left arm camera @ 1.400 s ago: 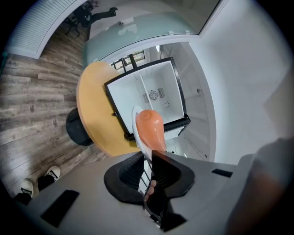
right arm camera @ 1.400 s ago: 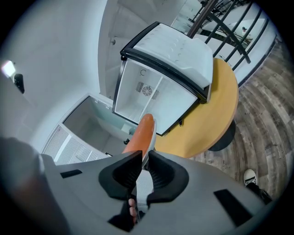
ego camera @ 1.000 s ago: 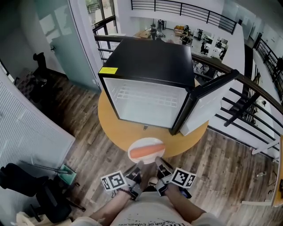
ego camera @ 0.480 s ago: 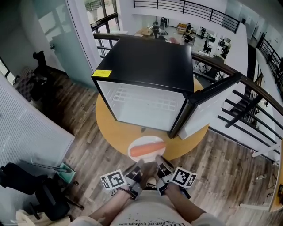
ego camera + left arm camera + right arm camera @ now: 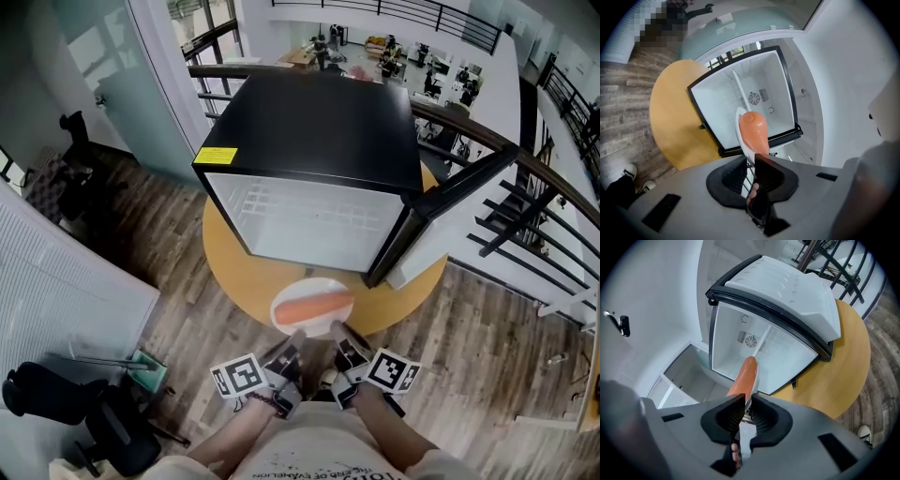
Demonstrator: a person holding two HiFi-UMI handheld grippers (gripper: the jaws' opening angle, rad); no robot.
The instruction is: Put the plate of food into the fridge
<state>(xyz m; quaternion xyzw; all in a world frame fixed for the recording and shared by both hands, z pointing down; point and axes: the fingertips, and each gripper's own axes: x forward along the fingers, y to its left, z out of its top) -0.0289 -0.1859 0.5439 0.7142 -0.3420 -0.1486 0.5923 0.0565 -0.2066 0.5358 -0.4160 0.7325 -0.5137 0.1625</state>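
Observation:
A white plate (image 5: 300, 292) carrying a long orange sausage (image 5: 314, 307) is held level over the near edge of the round yellow table (image 5: 239, 272). My left gripper (image 5: 294, 341) is shut on the plate's near rim, and my right gripper (image 5: 338, 336) is shut on the rim beside it. The left gripper view shows the plate (image 5: 741, 129) edge-on with the sausage (image 5: 754, 129) rising from my left gripper (image 5: 750, 166). In the right gripper view the sausage (image 5: 744, 375) and plate (image 5: 754, 377) stand above my right gripper (image 5: 746, 405). Ahead stands the black fridge (image 5: 319, 122), its white inside (image 5: 305, 220) empty.
The fridge door (image 5: 459, 211) hangs open to the right, at an angle toward me. A wire shelf (image 5: 300, 202) crosses the upper inside. Black railings (image 5: 534, 216) run behind and to the right; wood floor (image 5: 187, 328) surrounds the table, with a dark chair (image 5: 56, 398) at lower left.
The plate has edged slightly forward toward the fridge, with both grippers still on its rim. The view has shifted a little closer to the fridge.

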